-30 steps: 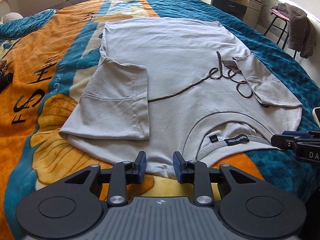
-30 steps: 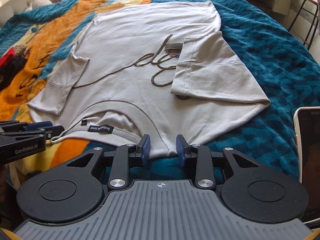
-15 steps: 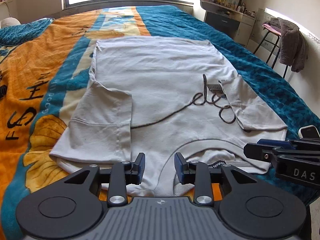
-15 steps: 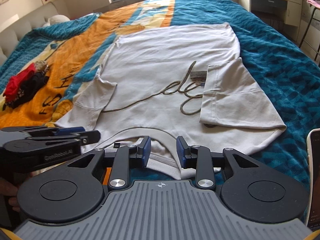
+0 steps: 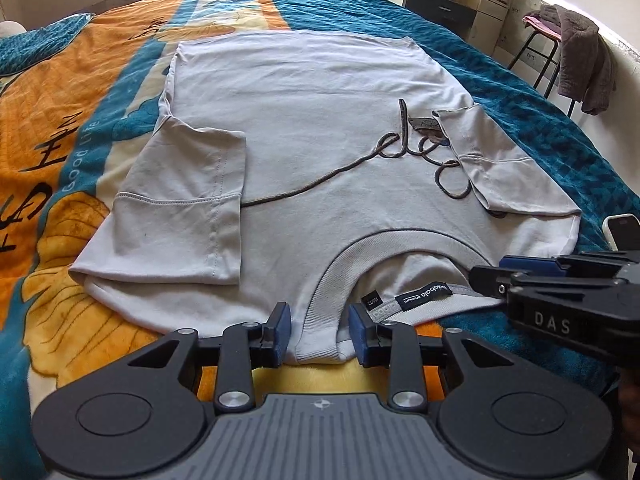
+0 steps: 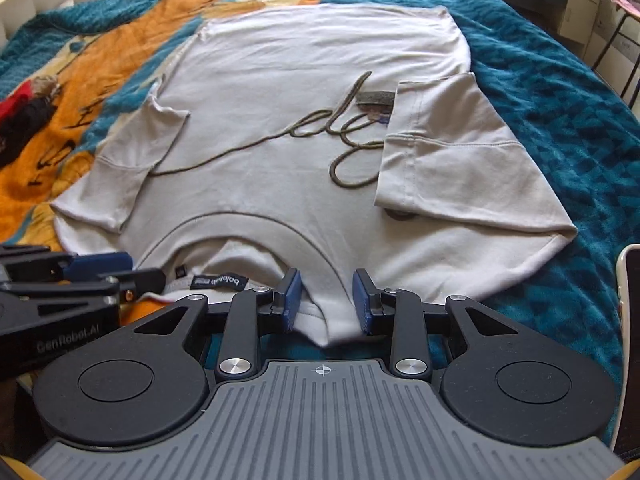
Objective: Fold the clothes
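Shirt (image 5: 320, 128) position: a pale grey T-shirt is laid flat on a bed, front up, collar nearest both cameras and hem toward the window. Both short sleeves are folded inward over the chest — the left sleeve (image 5: 180, 200) lies on the orange side, the right sleeve (image 6: 452, 144) on the teal side. A dark cursive line is embroidered across the chest and is partly covered by the right sleeve. A black label (image 5: 424, 298) is seen inside the ribbed collar (image 5: 400, 240).

Left gripper (image 5: 320, 332): its blue pads are spread apart, and the shoulder edge of the shirt beside the collar is seen bunched between them. Whether the pads are pressing the cloth cannot be told from this view.

Right gripper (image 6: 326, 304): its pads are likewise held apart, with the opposite shoulder edge of the shirt lying between them; contact cannot be confirmed.

Each gripper is visible at the edge of the other's view, near the collar.

Blanket (image 6: 560, 100): teal and orange, with black lettering on the orange part. A phone (image 6: 630, 300) is seen at the bed's right edge — just beside the shirt. A chair (image 5: 560, 56) draped with clothing stands beyond the bed.
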Action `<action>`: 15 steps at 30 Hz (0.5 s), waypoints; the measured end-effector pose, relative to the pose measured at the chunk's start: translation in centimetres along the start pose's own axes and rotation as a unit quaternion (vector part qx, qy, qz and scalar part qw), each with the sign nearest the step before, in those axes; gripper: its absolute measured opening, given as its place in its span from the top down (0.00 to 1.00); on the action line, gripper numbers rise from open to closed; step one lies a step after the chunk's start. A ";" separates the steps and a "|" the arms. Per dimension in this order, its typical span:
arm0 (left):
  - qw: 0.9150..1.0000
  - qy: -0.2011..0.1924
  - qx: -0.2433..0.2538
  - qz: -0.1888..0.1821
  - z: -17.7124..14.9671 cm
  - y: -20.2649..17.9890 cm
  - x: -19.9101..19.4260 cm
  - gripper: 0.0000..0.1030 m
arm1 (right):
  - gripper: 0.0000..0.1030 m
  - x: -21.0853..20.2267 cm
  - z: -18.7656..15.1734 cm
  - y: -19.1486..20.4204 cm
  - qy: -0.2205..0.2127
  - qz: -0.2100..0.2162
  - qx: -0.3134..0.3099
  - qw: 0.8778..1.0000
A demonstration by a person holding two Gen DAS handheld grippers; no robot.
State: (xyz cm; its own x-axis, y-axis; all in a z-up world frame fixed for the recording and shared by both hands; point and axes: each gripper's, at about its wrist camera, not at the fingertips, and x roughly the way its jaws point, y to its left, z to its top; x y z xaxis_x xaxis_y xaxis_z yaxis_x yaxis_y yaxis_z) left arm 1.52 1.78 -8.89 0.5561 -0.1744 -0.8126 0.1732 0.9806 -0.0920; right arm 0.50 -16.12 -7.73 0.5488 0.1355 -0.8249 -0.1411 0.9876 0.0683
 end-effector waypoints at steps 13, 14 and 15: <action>1.000 -0.020 0.007 -0.002 0.1 0.4 -5.0 0.65 | 0.52 -6.4 -1.4 0.1 -0.029 0.045 -0.002 0.999; 1.000 -0.030 0.004 -0.001 0.4 0.6 -5.8 0.64 | 0.51 -6.9 -1.1 0.1 -0.037 0.051 0.002 0.998; 0.999 -0.040 0.002 0.000 0.6 0.7 -6.5 0.63 | 0.47 -7.5 -0.8 0.2 -0.047 0.058 0.005 0.997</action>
State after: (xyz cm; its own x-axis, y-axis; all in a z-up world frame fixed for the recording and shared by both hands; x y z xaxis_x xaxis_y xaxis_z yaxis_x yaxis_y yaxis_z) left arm -1.46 3.52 -3.29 0.6190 -0.1810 -0.7643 0.1759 0.9803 -0.0897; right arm -4.28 -17.01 -1.98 0.6050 0.2543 -0.7545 -0.1996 0.9658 0.1655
